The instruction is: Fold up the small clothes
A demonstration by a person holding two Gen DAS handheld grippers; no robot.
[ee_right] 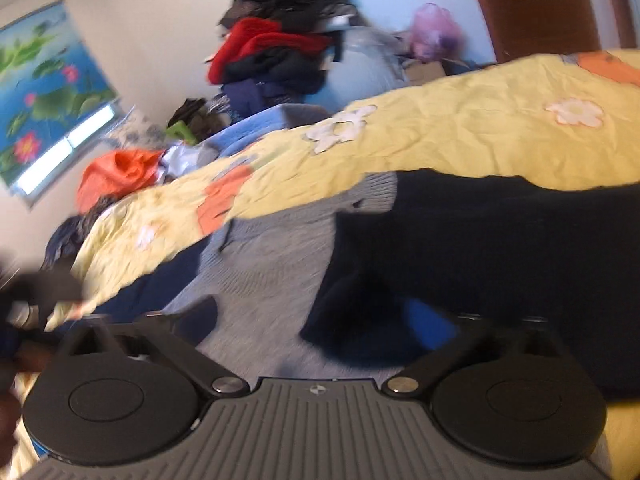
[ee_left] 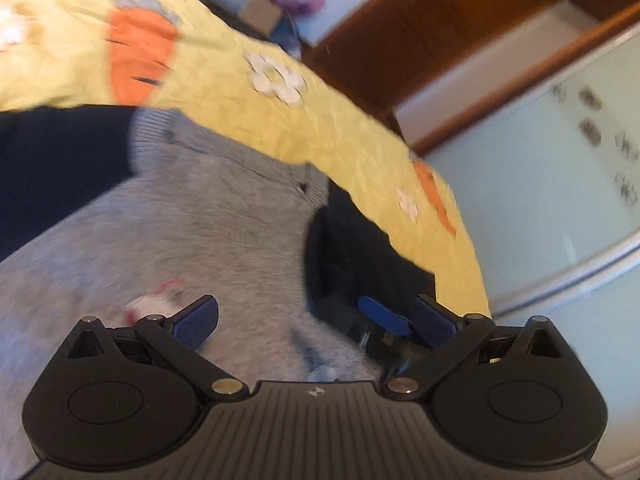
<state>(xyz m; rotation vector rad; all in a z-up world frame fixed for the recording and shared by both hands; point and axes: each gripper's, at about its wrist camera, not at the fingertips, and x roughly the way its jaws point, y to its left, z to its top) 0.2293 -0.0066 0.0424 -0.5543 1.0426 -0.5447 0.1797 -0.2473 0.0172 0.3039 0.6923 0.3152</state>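
A small grey knit sweater (ee_left: 208, 232) with dark navy sleeves (ee_left: 52, 168) lies flat on a yellow flowered bedspread (ee_left: 304, 120). My left gripper (ee_left: 316, 320) is open, low over the sweater's body, near a small pink and white patch (ee_left: 156, 300). The other gripper (ee_left: 360, 280) shows as a dark shape at its right. In the right wrist view the sweater (ee_right: 272, 256) lies ahead with a navy sleeve (ee_right: 480, 248) to the right. My right gripper (ee_right: 320, 324) is open and holds nothing, just above the sweater, with its right finger (ee_right: 430, 326) over the sleeve.
A pile of dark and red clothes (ee_right: 280, 48) stands beyond the bed. An orange bag (ee_right: 116, 172) lies by the bed's far left. A wooden cabinet (ee_left: 460, 32) and a pale glass door (ee_left: 560, 184) stand past the bed's right edge.
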